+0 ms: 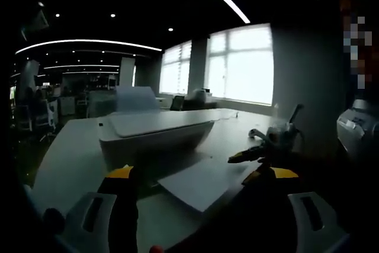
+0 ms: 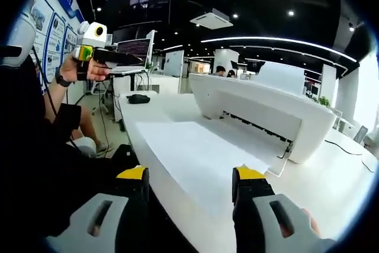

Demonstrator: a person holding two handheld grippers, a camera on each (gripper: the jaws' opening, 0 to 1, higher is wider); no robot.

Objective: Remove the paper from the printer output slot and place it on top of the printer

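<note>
Paper's [image 2: 201, 158] near edge behind right gripper's [image 2: 192, 185] jaws.

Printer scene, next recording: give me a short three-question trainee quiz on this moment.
1. True or false: the paper already lies on top of the printer.
2. The right tool is: A) shut on the paper, B) open, short of the sheet.
3. What holds the left tool in the right gripper view?

Key: 1 false, it lies on the table by the output slot. 2 B. 3 a person's hand.
</note>
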